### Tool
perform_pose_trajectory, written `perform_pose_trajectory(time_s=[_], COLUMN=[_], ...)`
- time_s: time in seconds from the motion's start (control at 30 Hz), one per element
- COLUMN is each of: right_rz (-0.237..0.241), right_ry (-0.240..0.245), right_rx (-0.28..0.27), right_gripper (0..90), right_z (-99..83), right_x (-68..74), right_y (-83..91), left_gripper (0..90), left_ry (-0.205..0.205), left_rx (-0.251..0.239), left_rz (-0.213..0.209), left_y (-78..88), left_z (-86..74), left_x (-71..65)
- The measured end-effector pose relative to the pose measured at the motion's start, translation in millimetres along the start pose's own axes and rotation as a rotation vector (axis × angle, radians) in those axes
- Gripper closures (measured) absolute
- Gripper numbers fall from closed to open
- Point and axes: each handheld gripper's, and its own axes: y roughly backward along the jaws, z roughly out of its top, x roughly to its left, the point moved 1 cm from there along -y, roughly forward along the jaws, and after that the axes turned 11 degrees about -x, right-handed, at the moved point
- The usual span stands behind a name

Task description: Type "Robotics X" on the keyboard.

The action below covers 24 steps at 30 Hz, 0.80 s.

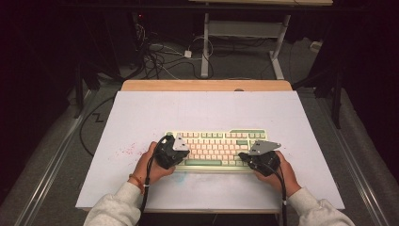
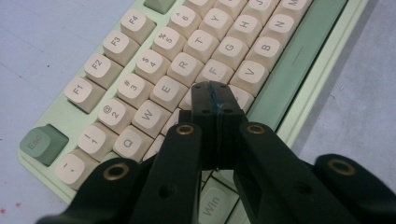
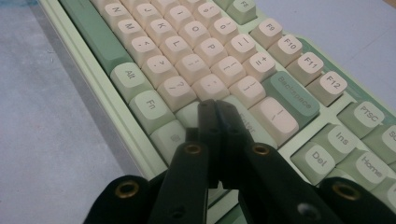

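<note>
A pale green keyboard [image 1: 214, 147] with cream and green keys lies on the white table top [image 1: 207, 113], near its front edge. My left gripper [image 1: 175, 149] hovers over the keyboard's left end; in the left gripper view its jaws are shut, tips [image 2: 215, 95] just above the cream keys [image 2: 180, 65] near the D and C keys, beside the green space bar [image 2: 299, 51]. My right gripper [image 1: 256, 157] sits at the keyboard's right front; in the right gripper view its shut tips [image 3: 218, 109] point at the keys by the Enter key, below Backspace [image 3: 293, 97]. Nothing is held.
A wooden strip [image 1: 207, 85] edges the far side of the table. Cables [image 1: 155, 54] and a desk frame [image 1: 244, 42] lie on the dark floor beyond. Red specks [image 1: 128, 149] mark the table left of the keyboard. Bare white surface surrounds the keyboard.
</note>
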Motion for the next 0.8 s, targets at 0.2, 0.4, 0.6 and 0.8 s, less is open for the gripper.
perform_pose_trajectory(time_s=[0.2, 0.4, 0.6, 0.8], right_rz=[-0.001, -0.004, -0.007, -0.015], right_ry=[0.001, 0.002, 0.005, -0.002], right_rx=[0.0, 0.005, -0.028, -0.067], right_gripper=[90.0, 90.0, 90.0, 90.0], right_z=[0.1, 1.0, 5.8, 12.1], right_x=[0.0, -0.5, 0.1, -0.1], right_y=[0.0, 0.9, 5.8, 11.7], left_gripper=[87.4, 87.4, 86.5, 82.3], left_ry=[0.0, 0.0, 0.002, -0.008], left_rx=[-0.007, -0.024, -0.054, -0.078], left_rz=[0.005, 0.013, 0.035, 0.054], left_y=[0.6, 3.4, 7.3, 9.4], left_z=[0.6, 1.5, 2.6, 3.3], left_x=[-0.5, -0.2, 0.8, 0.3])
